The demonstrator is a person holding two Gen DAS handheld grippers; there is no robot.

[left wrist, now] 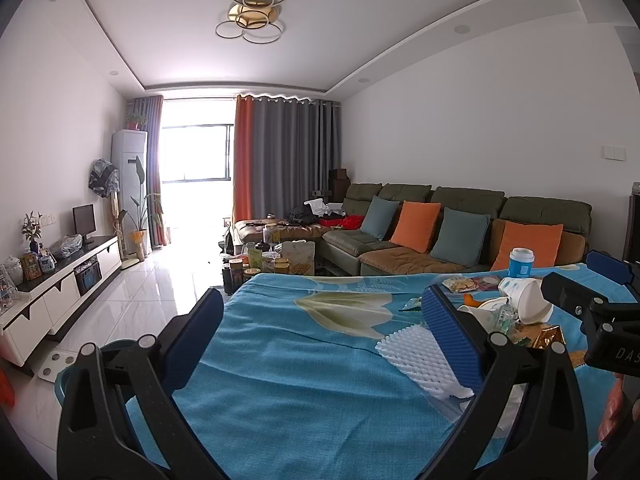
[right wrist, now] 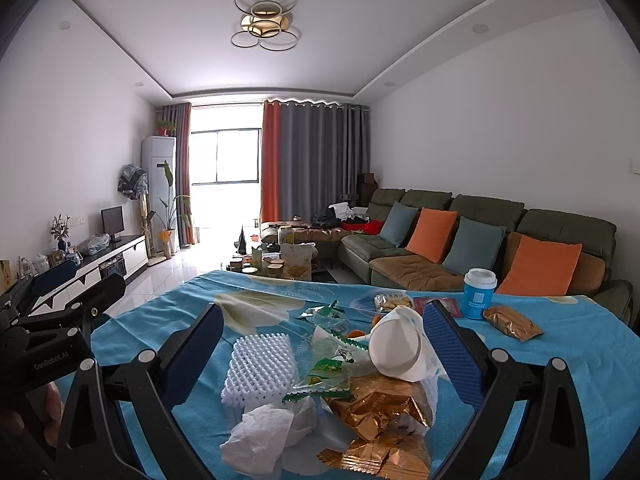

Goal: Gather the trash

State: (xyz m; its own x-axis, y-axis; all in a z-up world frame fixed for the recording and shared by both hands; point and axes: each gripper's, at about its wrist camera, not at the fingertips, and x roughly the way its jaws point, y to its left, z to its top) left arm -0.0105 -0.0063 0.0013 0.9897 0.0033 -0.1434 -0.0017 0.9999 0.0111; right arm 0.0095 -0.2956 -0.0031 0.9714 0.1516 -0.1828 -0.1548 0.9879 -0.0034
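Observation:
Trash lies in a pile on a table with a blue flowered cloth [right wrist: 560, 344]. It holds a white foam net [right wrist: 260, 364], a crumpled tissue [right wrist: 264, 436], gold wrappers [right wrist: 384, 412], green wrappers [right wrist: 328, 368] and a tipped white paper cup [right wrist: 396, 344]. My right gripper [right wrist: 324, 340] is open, its jaws on either side of the pile, above it. My left gripper [left wrist: 324, 324] is open over bare cloth left of the pile; the foam net [left wrist: 412, 356] lies by its right finger. The cup [left wrist: 528, 300] shows there too.
An upright blue cup with a white lid [right wrist: 478, 294], a brown packet [right wrist: 512, 322] and snack packets [right wrist: 394, 302] lie farther back on the table. A teal bin rim [left wrist: 64, 380] shows below the table's left edge. A sofa [right wrist: 460, 248] and a cluttered coffee table [right wrist: 280, 264] stand beyond.

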